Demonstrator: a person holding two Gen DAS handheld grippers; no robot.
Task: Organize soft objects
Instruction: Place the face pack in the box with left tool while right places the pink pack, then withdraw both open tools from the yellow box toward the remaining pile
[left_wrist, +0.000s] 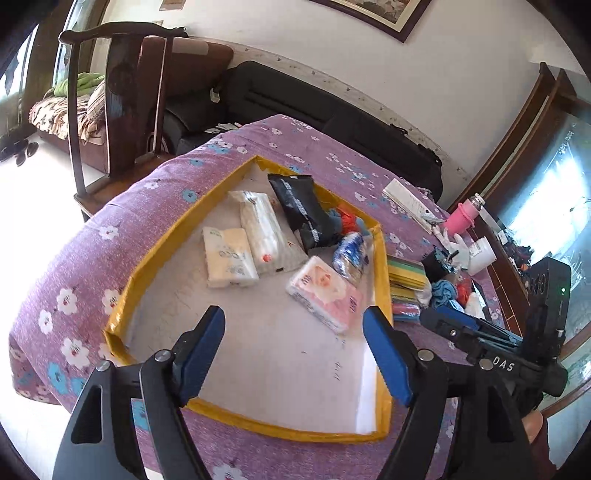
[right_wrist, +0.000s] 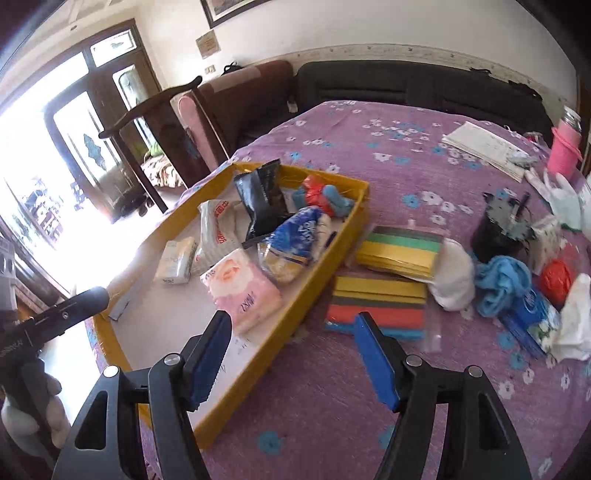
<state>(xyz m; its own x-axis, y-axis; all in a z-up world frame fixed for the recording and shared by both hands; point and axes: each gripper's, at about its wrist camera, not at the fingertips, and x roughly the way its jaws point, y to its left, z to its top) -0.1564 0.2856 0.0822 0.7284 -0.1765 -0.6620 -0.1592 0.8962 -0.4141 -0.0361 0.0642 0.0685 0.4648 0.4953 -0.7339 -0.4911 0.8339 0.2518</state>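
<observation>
Left gripper (left_wrist: 295, 354): jaws wide apart, holding nothing; it hangs over the bare near end of the tray.
Right gripper (right_wrist: 291, 358): jaws wide apart, holding nothing; it hangs above the tablecloth just beside the tray's right wall.
Tray (right_wrist: 317, 269): shallow, yellow-rimmed, resting on the purple flowered tablecloth (right_wrist: 332, 398); several soft packs already lie in it.
Pink tissue pack (right_wrist: 242, 291): inside the tray, nearest the grippers; film-wrapped, probably light and squashy, so the wrap may slide under the pads. Best taken across its narrow width, mid-length.
Blue bag (right_wrist: 295, 243): inside the tray, leaning on the right wall; crinkly film, likely to deform when squeezed.
Black pouch (right_wrist: 262, 203): propped at the tray's far end, partly upright.
Sponge packs (right_wrist: 384, 299): two striped stacks in clear wrap, outside the tray and just beside its right wall; probably light and springy, and firmer than the cloths. Grip across a short edge.
Blue cloth (right_wrist: 498, 280): bunched on the tablecloth well right of the tray, touching a white bundle (right_wrist: 454, 280); limp, so a pinch at the top of the bunch should lift it whole.
Red bag (right_wrist: 556, 278): crumpled just beyond the cloth; thin and likely to slip.
</observation>
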